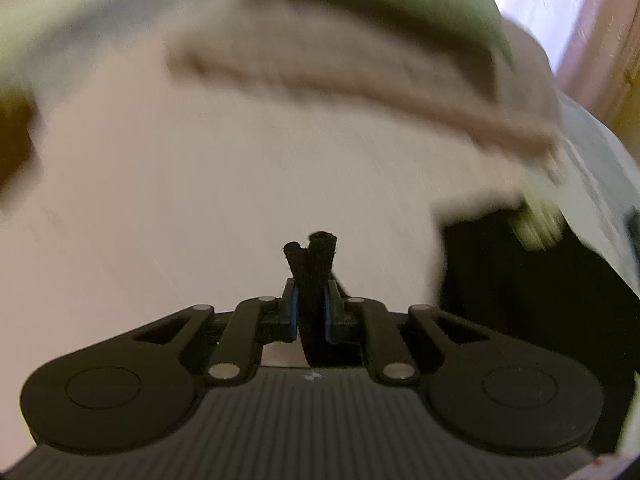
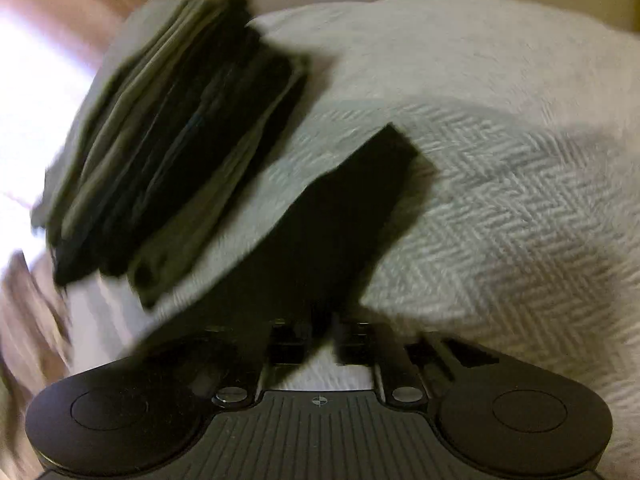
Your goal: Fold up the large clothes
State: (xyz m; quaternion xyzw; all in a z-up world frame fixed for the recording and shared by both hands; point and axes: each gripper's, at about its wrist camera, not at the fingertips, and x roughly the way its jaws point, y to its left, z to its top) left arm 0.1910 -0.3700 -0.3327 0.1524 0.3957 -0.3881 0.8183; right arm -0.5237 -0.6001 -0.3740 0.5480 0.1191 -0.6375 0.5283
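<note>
Left claw (image 1: 311,280): clamped together on a pinch of black fabric (image 1: 314,268), whose ends stick up past the pads.
Right claw (image 2: 316,336): blurred; fingers seem apart, a black cloth panel (image 2: 352,216) between or just ahead of them; grip cannot be told.
Surface beneath left claw: pale, smooth, motion-blurred sheet (image 1: 200,200).
Surface beneath right claw: white herringbone-weave bedspread (image 2: 520,220).
Farther, left view: blurred beige and olive-green folded cloth (image 1: 340,52).
Farther, right view: stack of folded dark and olive garments (image 2: 180,132), lying on the bedspread, up and left of the black panel.
</note>
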